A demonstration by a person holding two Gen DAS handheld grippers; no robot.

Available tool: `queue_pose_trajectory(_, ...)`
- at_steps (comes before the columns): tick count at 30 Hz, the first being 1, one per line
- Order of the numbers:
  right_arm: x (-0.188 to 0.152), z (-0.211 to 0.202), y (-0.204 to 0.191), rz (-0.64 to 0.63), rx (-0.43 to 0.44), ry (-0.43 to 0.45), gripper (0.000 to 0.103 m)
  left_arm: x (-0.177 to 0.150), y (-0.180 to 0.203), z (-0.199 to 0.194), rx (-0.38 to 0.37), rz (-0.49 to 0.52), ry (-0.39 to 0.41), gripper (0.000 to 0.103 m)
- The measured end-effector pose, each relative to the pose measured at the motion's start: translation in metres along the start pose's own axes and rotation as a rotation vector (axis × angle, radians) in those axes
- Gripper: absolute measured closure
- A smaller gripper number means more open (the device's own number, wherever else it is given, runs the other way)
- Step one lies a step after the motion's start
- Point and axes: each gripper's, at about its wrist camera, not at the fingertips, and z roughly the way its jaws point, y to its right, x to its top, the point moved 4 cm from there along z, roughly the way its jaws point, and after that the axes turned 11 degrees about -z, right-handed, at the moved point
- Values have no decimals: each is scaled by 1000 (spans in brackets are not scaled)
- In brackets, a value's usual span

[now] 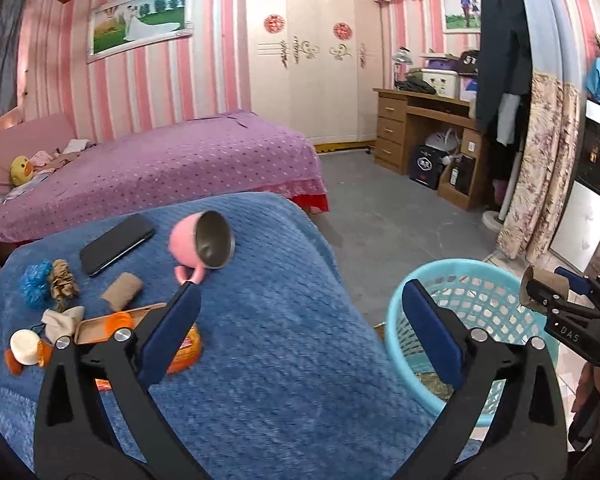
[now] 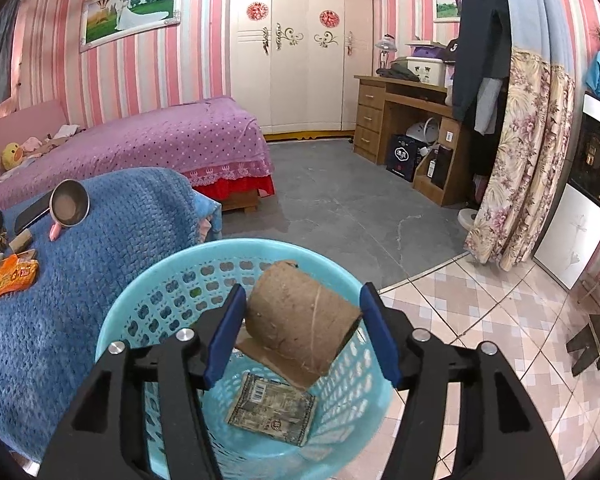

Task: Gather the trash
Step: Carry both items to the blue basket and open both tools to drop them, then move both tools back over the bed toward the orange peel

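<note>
A brown cardboard tube hangs tilted above the light blue mesh basket. My right gripper is shut on the tube, which fills the gap and touches both blue pads. The left wrist view shows the same tube in the right gripper over the basket. A printed wrapper and a flat cardboard piece lie inside the basket. My left gripper stands wide open and empty over the blue blanket. An orange snack wrapper and a second cardboard tube lie on the blanket.
On the blanket also lie a pink cup on its side, a black phone, a blue pompom, a brown scrunchie and a small toy. A purple bed stands behind. Grey floor stretches towards a desk.
</note>
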Motion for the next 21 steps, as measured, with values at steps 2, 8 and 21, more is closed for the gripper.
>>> queue_pose_trajectory(2, 3, 1, -4, -9, -14, 8, 38, 2, -9, -3, 9, -10, 6, 6)
queue_pose_trajectory(8, 9, 0, -7, -9, -41, 19, 20, 2, -26, -10, 30, -19, 18, 6)
queue_pose_trajectory(21, 18, -15, -37, -24, -50, 39, 6, 0, -77, -32, 66, -56, 36, 5)
